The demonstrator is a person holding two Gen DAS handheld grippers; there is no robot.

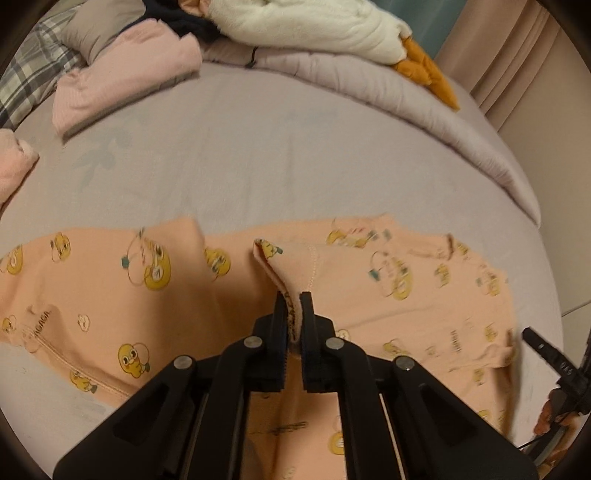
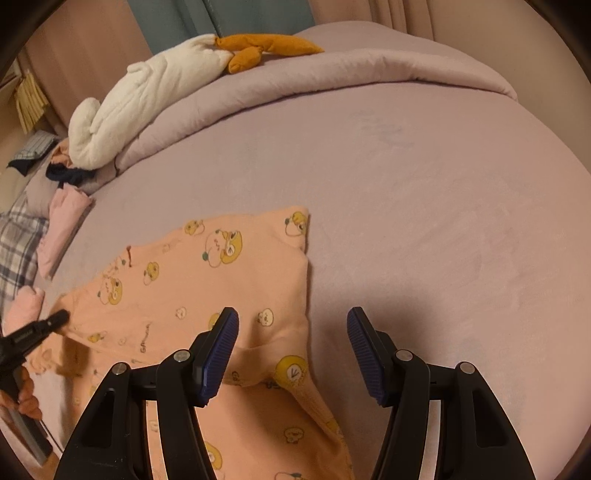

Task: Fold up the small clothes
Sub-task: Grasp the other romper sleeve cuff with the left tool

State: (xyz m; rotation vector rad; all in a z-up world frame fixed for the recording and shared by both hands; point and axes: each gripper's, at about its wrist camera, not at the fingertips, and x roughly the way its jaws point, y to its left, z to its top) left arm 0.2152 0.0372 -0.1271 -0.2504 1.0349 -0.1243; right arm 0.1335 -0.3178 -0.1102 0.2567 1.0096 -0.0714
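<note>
A small peach garment [image 1: 155, 302] printed with yellow ducks lies spread on the lilac bed sheet [image 1: 258, 155]. My left gripper [image 1: 294, 301] is shut on a fold of the garment and lifts it into a peak. The same garment [image 2: 207, 280] shows in the right wrist view, with its right edge running under my right gripper [image 2: 292, 321]. The right gripper is open and empty above that edge. The left gripper [image 2: 55, 319] shows at the left of that view, and the right gripper's finger [image 1: 543, 347] at the right of the left wrist view.
Folded pink clothes [image 1: 122, 77] lie at the far left, with another pink piece [image 1: 11, 166] nearer. A rolled lilac duvet [image 1: 388, 92] with a white and orange plush [image 1: 332, 26] runs along the back. A plaid pillow [image 2: 18, 243] lies left. Bare sheet [image 2: 443, 221] stretches right.
</note>
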